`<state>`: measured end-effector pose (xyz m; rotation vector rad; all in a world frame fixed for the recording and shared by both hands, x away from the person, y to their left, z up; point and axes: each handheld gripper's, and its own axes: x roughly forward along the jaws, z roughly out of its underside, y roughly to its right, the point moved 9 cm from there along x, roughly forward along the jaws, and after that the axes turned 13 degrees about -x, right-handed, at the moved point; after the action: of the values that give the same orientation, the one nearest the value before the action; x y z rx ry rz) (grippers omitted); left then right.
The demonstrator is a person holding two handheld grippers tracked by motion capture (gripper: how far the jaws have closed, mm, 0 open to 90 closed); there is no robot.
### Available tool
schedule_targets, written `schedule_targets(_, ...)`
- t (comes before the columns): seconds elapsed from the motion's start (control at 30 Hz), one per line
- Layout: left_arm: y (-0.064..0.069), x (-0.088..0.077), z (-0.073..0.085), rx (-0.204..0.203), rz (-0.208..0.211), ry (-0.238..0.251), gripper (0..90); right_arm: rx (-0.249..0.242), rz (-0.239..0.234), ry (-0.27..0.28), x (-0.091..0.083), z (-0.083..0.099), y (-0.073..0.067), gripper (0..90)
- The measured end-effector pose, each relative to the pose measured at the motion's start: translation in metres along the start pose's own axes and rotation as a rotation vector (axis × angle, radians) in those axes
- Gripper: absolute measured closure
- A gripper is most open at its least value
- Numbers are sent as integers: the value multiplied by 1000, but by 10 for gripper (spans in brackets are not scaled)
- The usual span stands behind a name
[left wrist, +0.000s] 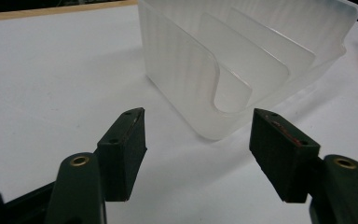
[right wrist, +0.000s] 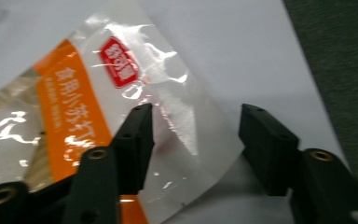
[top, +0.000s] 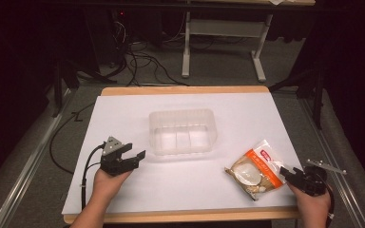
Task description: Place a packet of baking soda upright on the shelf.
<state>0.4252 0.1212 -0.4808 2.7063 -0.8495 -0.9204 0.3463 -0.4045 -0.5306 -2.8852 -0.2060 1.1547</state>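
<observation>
A clear plastic packet (top: 255, 167) with an orange band and a red label lies flat on the white sheet at the front right. My right gripper (top: 287, 173) is at its right corner. In the right gripper view the packet's corner (right wrist: 177, 112) lies between the jaws, which stand open (right wrist: 196, 126), the right jaw clear of the film. A translucent ribbed tub (top: 180, 113) with inner dividers stands at the middle of the table. My left gripper (top: 135, 159) is open just left of its near corner, and the tub's corner (left wrist: 186, 79) sits ahead of the empty jaws (left wrist: 198, 126).
The white sheet (top: 123, 109) covers a wooden table whose front edge (top: 180, 216) runs close to both hands. Grey carpet lies right of the table. Behind it stand a white desk frame (top: 186, 52) and loose cables (top: 142, 61) on the floor.
</observation>
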Motion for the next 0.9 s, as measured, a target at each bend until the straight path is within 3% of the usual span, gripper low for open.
schedule_targets(0.1, 2, 1, 1, 4, 6, 0, 366, 11, -83, 4, 1, 0, -10, 561)
schedule_targets(0.23, 3, 1, 1, 5, 8, -3, 366, -30, -110, 26, -3, -4, -19, 616)
schedule_targets(0.37, 4, 2, 2, 6, 11, -8, 366, -38, -86, 6, -1, -2, -17, 643)
schedule_targets(0.6, 5, 3, 3, 12, 15, -16, 366, -14, -101, -10, 3, 1, -13, 689)
schedule_targets(0.63, 5, 4, 4, 13, 15, -17, 366, -16, -104, -5, 4, 2, -12, 709)
schedule_targets(0.7, 6, 4, 4, 16, 17, -22, 365, 8, -104, -14, 4, 2, -9, 845)
schedule_targets(0.77, 6, 4, 4, 17, 18, -23, 365, -6, -104, 1, 1, -2, -10, 896)
schedule_targets(0.9, 6, 4, 5, 20, 15, -27, 365, -71, -98, 62, -8, -15, -21, 900)
